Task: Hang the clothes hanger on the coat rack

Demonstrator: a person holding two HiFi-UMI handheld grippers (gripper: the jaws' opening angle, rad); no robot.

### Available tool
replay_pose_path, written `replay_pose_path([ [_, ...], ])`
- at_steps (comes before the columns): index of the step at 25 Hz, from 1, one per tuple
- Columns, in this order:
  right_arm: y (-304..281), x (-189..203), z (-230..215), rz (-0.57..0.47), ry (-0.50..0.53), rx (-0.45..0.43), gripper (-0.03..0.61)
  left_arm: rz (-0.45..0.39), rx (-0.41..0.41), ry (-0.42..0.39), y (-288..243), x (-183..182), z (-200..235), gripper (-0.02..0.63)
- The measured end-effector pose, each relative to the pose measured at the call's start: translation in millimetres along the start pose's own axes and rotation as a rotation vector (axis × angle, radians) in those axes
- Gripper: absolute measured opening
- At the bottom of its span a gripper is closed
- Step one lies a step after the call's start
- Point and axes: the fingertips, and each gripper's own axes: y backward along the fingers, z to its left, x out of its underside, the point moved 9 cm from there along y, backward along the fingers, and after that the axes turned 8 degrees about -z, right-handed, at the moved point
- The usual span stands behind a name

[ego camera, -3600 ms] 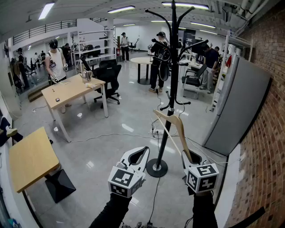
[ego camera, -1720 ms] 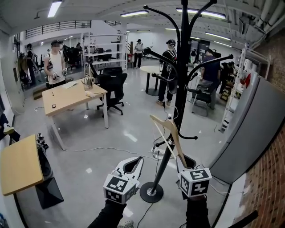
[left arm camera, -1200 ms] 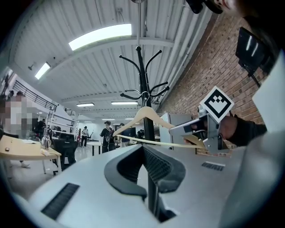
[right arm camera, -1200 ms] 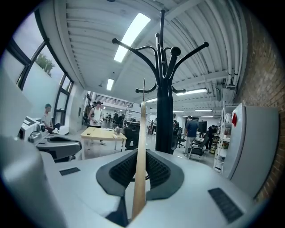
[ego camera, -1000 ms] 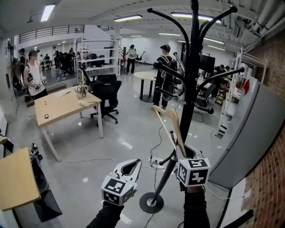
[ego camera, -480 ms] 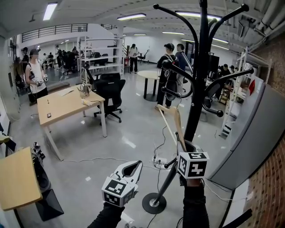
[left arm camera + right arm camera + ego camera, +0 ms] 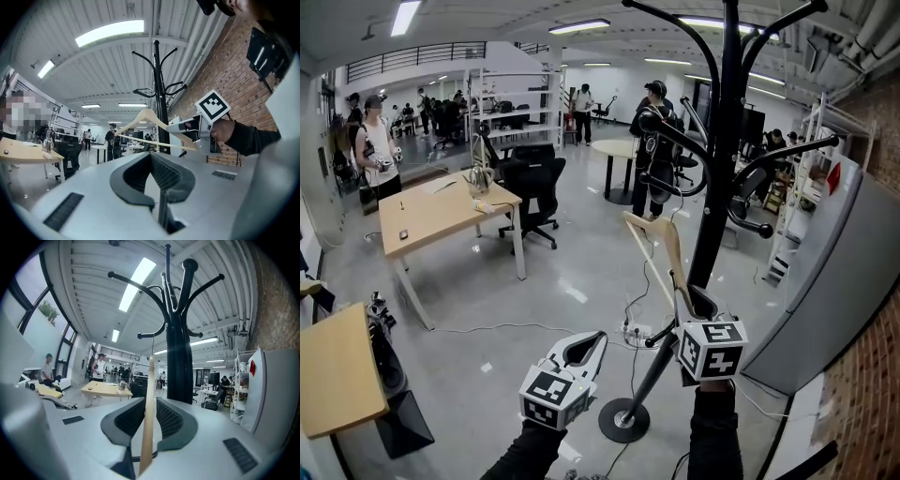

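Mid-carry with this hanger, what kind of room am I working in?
Probably an open-plan office or lab workspace: wooden desks, a black office chair, metal shelving at the back, and several people standing around.

The clothes hanger (image 7: 149, 408) is pale, smooth bare wood. The coat rack (image 7: 724, 187) is black with a slight sheen, probably painted metal. The floor (image 7: 534, 305) is glossy grey; the wall (image 7: 872, 394) is rough red brick.

The coat rack (image 7: 719, 187) has drawn much closer, and its top now runs out of the head view. The right tool (image 7: 697, 304), clamped on the wooden hanger (image 7: 659, 251), has risen to just beside it.
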Motion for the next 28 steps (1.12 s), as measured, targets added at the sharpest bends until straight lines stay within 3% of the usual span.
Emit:
replay_pose_path([
  [7,45,-18,-4,-0.148,0.000,-0.047,0.075,-0.007,0.014,0.003,-8,3,-6,0.006],
  [13,96,-25,-26,-0.244,-0.047,0.021,0.075,0.000,0.057,0.002,-18,2,-19,0.006],
  [20,128,13,-45,-0.138,-0.055,0.131,0.074,-0.035,0.059,-0.029,-21,0,-26,0.006],
  [28,147,43,-47,-0.057,-0.115,0.148,0.070,-0.040,0.070,-0.021,-16,2,-37,0.006],
])
